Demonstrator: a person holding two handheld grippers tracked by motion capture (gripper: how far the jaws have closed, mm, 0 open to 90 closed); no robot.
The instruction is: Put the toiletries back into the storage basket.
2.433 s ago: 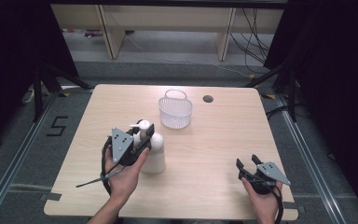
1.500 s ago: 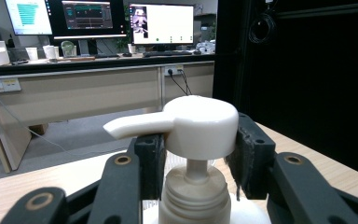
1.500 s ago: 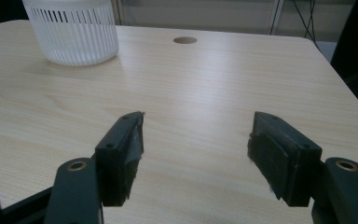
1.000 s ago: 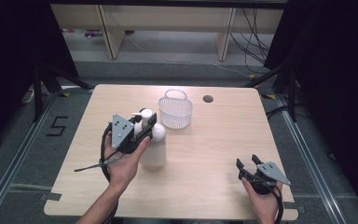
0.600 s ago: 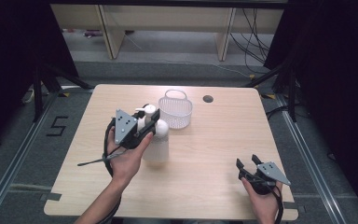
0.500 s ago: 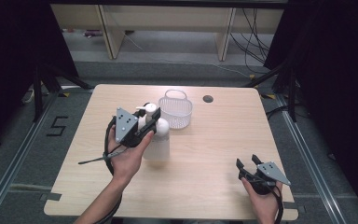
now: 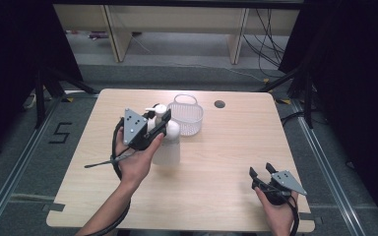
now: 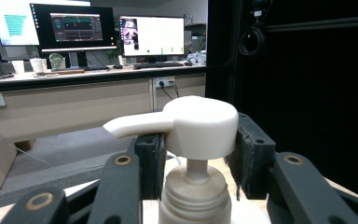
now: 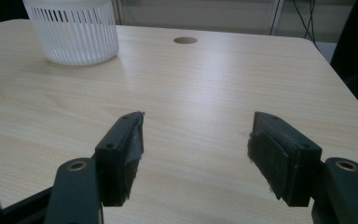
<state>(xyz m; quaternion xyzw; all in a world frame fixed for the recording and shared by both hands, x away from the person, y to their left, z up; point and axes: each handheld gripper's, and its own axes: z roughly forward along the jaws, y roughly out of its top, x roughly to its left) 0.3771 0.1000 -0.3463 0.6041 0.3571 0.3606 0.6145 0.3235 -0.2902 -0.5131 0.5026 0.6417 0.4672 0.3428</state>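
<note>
1. Lifted and carried away from the person since the earlier frames, the pump bottle (image 7: pixel 165 130) now hangs off the table (image 7: pixel 226 147) in the left gripper (image 7: pixel 158 123), close beside the white basket (image 7: pixel 185 115); before, it stood upright on the wood nearer the front edge.
2. Seen from the left gripper view, the two black jaws are clamped on the pump bottle (image 8: pixel 196 140) just under its pump head — one pad on each side, both pressing against the head and neck.
3. That bottle's spout points to the left of that view, and the ribbed white collar sits below the jaws.
4. From the high view the bottle's white body hangs below the gripper, with its blurred shadow on the table underneath.
5. Beyond it, the basket stands on the far half of the table, its handle up, near a round hole (image 7: pixel 220 103) in the tabletop.
6. At the near right corner the right gripper (image 7: pixel 262 172) rests low over the wood, in the same place as earlier.
7. Its jaws stand wide apart with bare table between them — the right gripper (image 9: pixel 196 140) view shows the basket (image 9: pixel 72 32) and the hole (image 9: pixel 185 40) well beyond.
</note>
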